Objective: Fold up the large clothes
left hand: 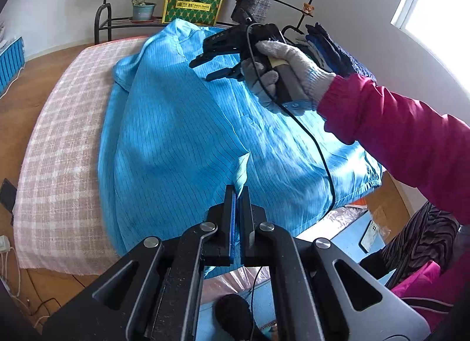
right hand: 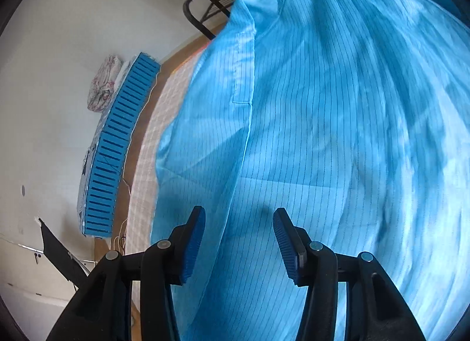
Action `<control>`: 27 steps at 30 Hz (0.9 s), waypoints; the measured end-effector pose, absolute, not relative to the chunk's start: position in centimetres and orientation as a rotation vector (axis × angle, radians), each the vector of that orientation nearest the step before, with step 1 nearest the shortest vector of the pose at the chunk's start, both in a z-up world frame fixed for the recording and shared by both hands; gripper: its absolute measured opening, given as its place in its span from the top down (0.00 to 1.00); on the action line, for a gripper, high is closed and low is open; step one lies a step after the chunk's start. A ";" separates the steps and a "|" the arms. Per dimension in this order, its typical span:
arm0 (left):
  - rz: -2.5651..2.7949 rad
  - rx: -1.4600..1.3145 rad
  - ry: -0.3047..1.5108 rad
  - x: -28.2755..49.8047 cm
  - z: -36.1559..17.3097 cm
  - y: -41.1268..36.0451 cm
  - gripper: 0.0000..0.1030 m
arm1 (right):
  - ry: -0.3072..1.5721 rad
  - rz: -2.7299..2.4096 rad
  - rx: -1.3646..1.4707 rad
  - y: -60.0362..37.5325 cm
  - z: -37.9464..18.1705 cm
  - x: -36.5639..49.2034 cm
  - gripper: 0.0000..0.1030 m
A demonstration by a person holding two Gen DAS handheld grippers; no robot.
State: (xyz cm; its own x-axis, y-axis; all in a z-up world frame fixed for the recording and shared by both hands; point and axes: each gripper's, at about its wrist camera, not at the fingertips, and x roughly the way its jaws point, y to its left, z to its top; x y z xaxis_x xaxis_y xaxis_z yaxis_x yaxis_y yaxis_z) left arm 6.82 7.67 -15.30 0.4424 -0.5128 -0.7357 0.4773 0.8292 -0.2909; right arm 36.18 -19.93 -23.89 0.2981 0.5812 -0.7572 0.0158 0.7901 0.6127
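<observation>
Checked bedding (left hand: pixel 58 141) lies under the blue coat (left hand: pixel 176 123), spread across it. Left gripper (left hand: pixel 237 194) is clamped on a hem fold; right gripper (left hand: pixel 217 65) hovers with its tongs apart. Thin, limp, probably slippery cloth: best pinched at seams or edges.

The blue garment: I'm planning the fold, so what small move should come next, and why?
Probably lower the right gripper and close it on the garment. Its jaws stand open above the cloth, holding nothing, while the left gripper is already shut on a raised pinch of the near edge. A second hold would likely let both carry the edge over.
</observation>
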 end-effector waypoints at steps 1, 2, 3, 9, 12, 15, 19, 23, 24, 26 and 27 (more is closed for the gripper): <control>-0.618 -0.037 0.930 6.9 -15.4 7.5 1.00 | 1.223 0.417 0.599 -19.7 -24.2 36.5 0.51; -0.622 -0.033 0.935 6.9 -15.5 7.4 1.00 | 1.219 0.430 0.608 -19.3 -24.5 36.7 0.62; -0.621 -0.029 0.941 6.9 -15.6 7.3 1.00 | 1.226 0.453 0.614 -18.7 -24.8 36.9 0.76; -0.643 -0.047 0.973 6.4 -15.6 7.7 0.77 | 1.214 0.444 0.386 -17.1 -23.3 36.1 1.00; -0.593 -0.116 0.932 6.0 -14.8 9.7 0.43 | 1.253 0.373 0.275 -18.5 -22.9 34.7 1.00; -0.512 -0.212 0.931 6.3 -14.9 12.5 0.43 | 1.268 0.308 0.106 -19.1 -22.0 33.6 0.93; -0.330 -0.292 1.025 7.6 -17.9 15.2 0.43 | 1.187 0.318 0.064 -19.5 -18.6 33.3 0.68; -0.278 -0.346 1.103 8.5 -20.9 15.7 0.45 | 1.118 0.448 0.051 -16.5 -15.3 33.9 0.66; -0.274 -0.335 1.116 8.5 -21.3 15.4 0.47 | 1.104 0.472 0.026 -15.3 -14.8 34.1 0.66; -0.285 -0.342 1.138 8.6 -22.0 14.7 0.60 | 1.088 0.499 -0.028 -12.1 -14.5 34.8 0.65; -0.294 -0.350 1.147 8.6 -22.3 14.5 0.62 | 1.085 0.507 -0.045 -10.8 -14.6 35.2 0.66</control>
State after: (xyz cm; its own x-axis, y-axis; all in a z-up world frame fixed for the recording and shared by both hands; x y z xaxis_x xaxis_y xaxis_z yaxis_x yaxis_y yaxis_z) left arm 8.58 14.50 -22.28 0.3838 -0.4011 -0.8318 0.0487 0.9083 -0.4155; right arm 35.18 -10.79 -14.58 0.3650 0.3722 -0.8534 -0.4157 0.8853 0.2083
